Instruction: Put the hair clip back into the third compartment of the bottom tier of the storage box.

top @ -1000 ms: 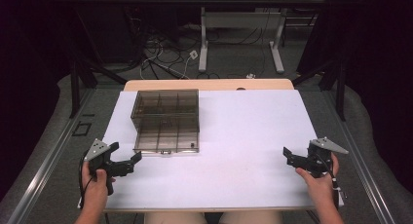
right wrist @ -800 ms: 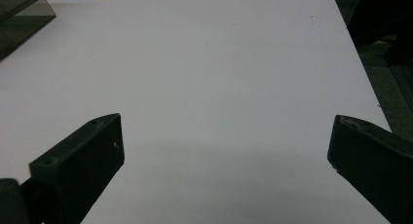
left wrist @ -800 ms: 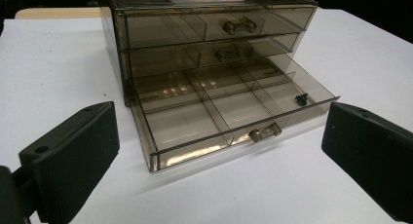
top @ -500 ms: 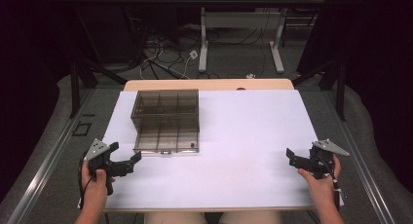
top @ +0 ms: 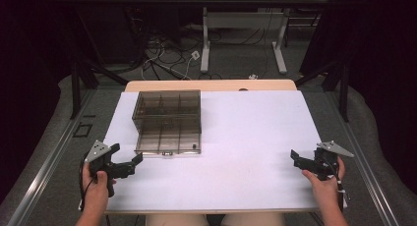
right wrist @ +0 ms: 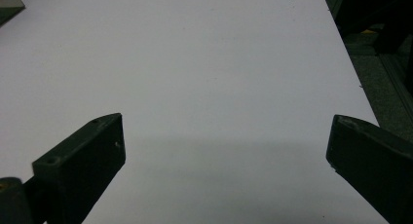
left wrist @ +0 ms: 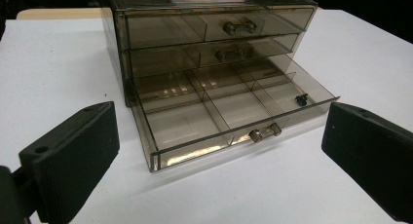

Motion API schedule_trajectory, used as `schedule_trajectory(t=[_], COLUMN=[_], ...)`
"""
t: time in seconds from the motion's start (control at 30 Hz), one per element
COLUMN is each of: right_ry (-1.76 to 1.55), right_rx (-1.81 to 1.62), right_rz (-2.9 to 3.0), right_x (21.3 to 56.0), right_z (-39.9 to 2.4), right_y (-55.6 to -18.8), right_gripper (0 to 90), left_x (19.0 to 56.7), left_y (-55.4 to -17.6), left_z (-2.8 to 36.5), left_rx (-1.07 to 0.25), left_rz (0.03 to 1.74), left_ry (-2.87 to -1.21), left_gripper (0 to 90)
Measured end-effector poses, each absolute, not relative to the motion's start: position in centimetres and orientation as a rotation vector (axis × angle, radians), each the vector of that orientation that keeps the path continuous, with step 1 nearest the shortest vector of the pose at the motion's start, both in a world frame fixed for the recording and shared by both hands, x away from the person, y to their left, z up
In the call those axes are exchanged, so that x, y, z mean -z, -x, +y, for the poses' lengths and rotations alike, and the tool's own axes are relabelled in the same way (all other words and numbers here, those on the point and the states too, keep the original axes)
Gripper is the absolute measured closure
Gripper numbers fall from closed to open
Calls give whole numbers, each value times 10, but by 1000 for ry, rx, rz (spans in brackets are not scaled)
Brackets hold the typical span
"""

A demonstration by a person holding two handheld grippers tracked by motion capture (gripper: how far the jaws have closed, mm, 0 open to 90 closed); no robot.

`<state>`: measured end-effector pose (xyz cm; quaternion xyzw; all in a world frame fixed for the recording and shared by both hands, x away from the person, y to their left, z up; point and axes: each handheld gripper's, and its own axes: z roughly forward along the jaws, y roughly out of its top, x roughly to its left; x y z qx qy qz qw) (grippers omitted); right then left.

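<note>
The white table [top: 246,152] is carrying a smoky see-through drawer box [top: 167,120] toward its far left part, well apart from the right side, which is lying bare. The box is standing upright with three drawers stacked; in the left gripper view the two upper drawers [left wrist: 214,39] are sitting pushed in, each with a small metal handle, while the bottom drawer [left wrist: 229,117] is standing pulled out toward the person, its dividers marking off open compartments. A small dark piece [left wrist: 302,99] is lying in the far right compartment of that drawer, too small to tell what it is. The drawer's own handle [left wrist: 264,132] is facing the left tool [top: 123,166], which is hovering low over the table just in front of the box and slightly to its left, its jaws standing wide apart and gripping nothing. The right tool [top: 306,163] is waiting near the table's right edge, well apart from the box, its jaws likewise spread wide over bare white surface. Judging from this, the work with the bottom drawer is at an in-between step: the drawer is open and neither tool is touching it. The next move is likely calling for the left tool to be travelling forward and a little to the right, lining up on the handle or front panel, then either clamping the handle or pressing the front squarely so the drawer is sliding straight and the light box is not skidding back.
</note>
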<state>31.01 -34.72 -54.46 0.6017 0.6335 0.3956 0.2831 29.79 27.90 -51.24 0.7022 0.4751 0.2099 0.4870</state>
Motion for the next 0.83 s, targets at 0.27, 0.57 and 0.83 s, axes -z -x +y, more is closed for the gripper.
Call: schedule_trajectory(t=[0.27,0.57,0.83], right_ry=[-1614,-1620,-1613], right_rx=[-1056,-1052,-1053], right_rz=[1697,1711,1713], right_x=[545,546,546], right_z=[-347,-346,-344], right_y=[-310,-310,-310], right_gripper=[7,8,10], left_x=[513,513,513], left_y=[-298,-299,-299], left_z=[279,279,280], left_rx=[-510,-512,-516], left_rz=[1159,1158,1157], left_ry=[-1708,-1712,-1716], left_gripper=[2,2,2])
